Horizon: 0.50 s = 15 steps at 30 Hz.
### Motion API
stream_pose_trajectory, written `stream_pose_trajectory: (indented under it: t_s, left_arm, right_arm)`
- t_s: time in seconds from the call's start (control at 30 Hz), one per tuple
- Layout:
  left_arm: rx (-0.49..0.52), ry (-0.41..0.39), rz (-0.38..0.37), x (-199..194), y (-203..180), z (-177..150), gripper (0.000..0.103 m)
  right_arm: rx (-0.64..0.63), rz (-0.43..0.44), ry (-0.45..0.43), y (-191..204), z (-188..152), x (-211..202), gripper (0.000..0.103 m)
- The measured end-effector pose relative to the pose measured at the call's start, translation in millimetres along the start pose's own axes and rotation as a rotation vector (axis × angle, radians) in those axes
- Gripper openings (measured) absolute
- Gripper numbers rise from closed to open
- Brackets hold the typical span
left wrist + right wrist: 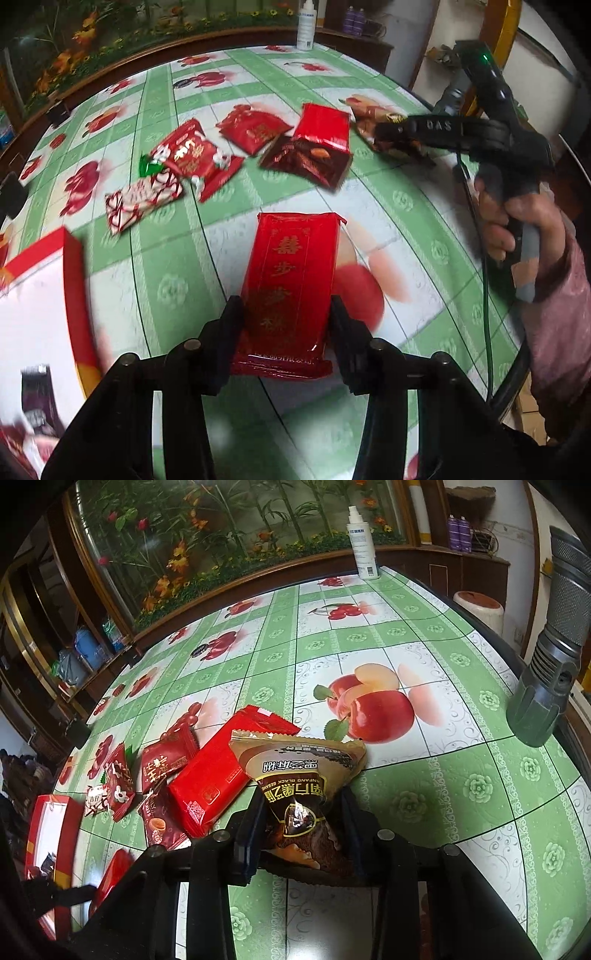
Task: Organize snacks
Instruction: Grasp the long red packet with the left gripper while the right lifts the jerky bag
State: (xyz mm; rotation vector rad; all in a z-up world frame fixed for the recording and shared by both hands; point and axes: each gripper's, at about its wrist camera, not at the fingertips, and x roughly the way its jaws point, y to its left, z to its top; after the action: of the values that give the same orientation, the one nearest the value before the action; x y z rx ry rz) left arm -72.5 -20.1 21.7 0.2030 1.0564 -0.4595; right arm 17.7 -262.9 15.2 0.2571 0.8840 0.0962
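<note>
A long red foil snack packet (291, 291) is pinched by the left gripper (286, 328) just beside the red-rimmed cardboard box (72, 280), a brown sesame sachet (295, 794) is pinched by the right gripper (299, 823), and several small wrapped snacks (192, 158) farther from that box are left unsorted on the tabletop (406, 206).

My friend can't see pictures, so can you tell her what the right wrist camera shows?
The right hand-held gripper is shut on a brown black-sesame snack packet, pinching it just above a green tablecloth printed with apples. To its left lie a red packet and several smaller red snacks, with a red box at the table's edge.
</note>
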Motion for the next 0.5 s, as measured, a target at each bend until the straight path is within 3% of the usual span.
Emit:
stream_pose_trajectory:
  t_s: [0.17,0.4,0.5]
  left_arm:
    - [0.001,0.02,0.041,1.2,-2.3,0.1,0.047]
    - [0.02,0.009,0.067,12.9,1.9,2.6,0.066]
    - [0.002,-0.029,0.058,12.5,3.1,0.6,0.064]
  right_arm:
    - [0.005,0.001,0.002,-0.4,-1.0,-0.1,0.039]
    - [-0.001,-0.004,0.006,-0.1,-1.4,0.7,0.039]
    - [0.0,-0.004,0.006,0.1,-1.4,0.7,0.039]
